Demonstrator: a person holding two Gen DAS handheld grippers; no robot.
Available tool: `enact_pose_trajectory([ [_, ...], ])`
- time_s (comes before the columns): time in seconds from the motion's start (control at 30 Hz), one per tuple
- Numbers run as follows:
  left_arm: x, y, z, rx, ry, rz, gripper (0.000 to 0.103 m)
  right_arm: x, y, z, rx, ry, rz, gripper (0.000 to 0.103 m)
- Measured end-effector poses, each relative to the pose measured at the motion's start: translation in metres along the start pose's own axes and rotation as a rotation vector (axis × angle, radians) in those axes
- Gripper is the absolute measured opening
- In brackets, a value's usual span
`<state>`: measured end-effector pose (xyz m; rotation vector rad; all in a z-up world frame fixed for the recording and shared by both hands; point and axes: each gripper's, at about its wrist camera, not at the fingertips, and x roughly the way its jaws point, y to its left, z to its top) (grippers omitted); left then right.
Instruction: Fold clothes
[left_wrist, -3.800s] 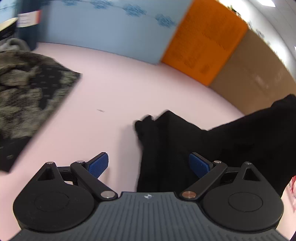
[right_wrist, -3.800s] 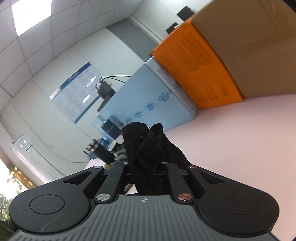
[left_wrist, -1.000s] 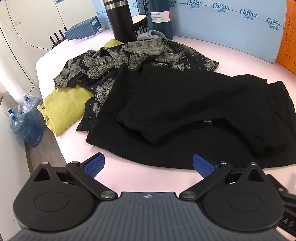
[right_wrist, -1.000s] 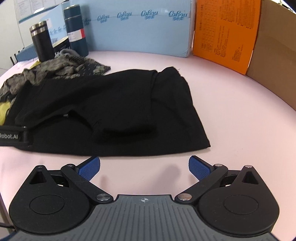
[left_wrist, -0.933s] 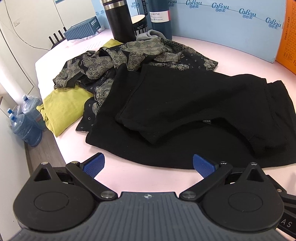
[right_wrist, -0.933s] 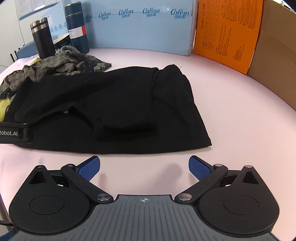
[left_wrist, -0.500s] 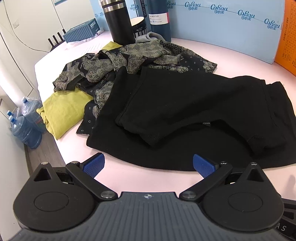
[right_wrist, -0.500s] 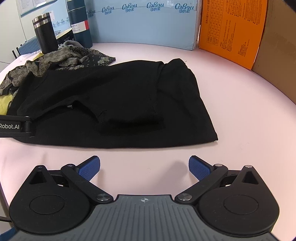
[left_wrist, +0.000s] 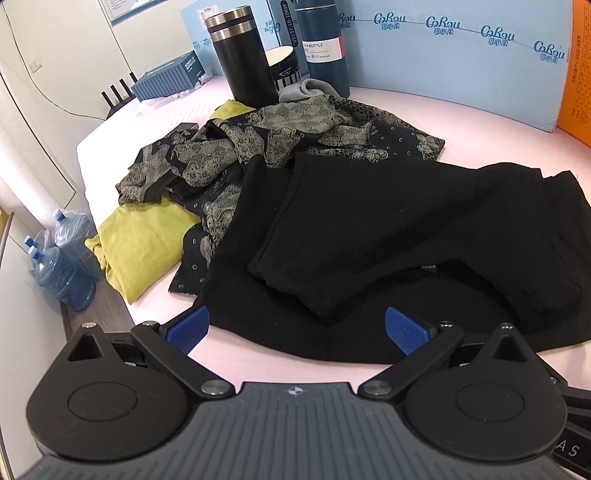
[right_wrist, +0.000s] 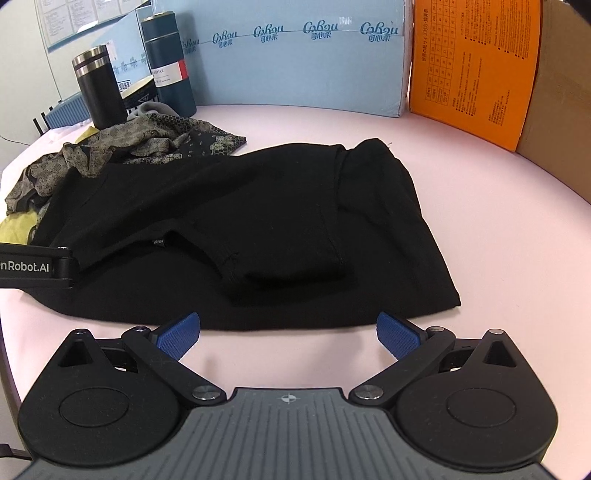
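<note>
A black T-shirt lies spread on the pink table, both sleeves folded in over its body; it also shows in the right wrist view. My left gripper is open and empty, over the shirt's near left edge. My right gripper is open and empty, just short of the shirt's near edge. The left gripper's body shows at the left edge of the right wrist view.
A patterned dark garment and a yellow-green garment lie piled at the shirt's left. Two flasks and a cup stand behind. A blue box, an orange box and a cardboard box line the back. Water jugs stand on the floor.
Both grippers have crept forward toward the shirt's near edge and stayed open. Some seconds ago the right gripper was shut on the black shirt, held up; the shirt now lies flat.
</note>
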<state>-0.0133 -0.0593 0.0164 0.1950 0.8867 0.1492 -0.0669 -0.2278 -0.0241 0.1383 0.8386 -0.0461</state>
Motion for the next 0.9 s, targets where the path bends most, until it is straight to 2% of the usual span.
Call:
enact_pose_trajectory([
  [0.6,0.002,-0.009,0.009,0.014,-0.022,0.001,0.103,0.001,-0.008,0.002,0.032,-0.007,-0.011,0.103],
  [0.9,0.005,-0.008,0.004,0.026,-0.026,0.048,0.103,0.002,-0.017,0.000,0.070,-0.006,-0.011,0.103],
])
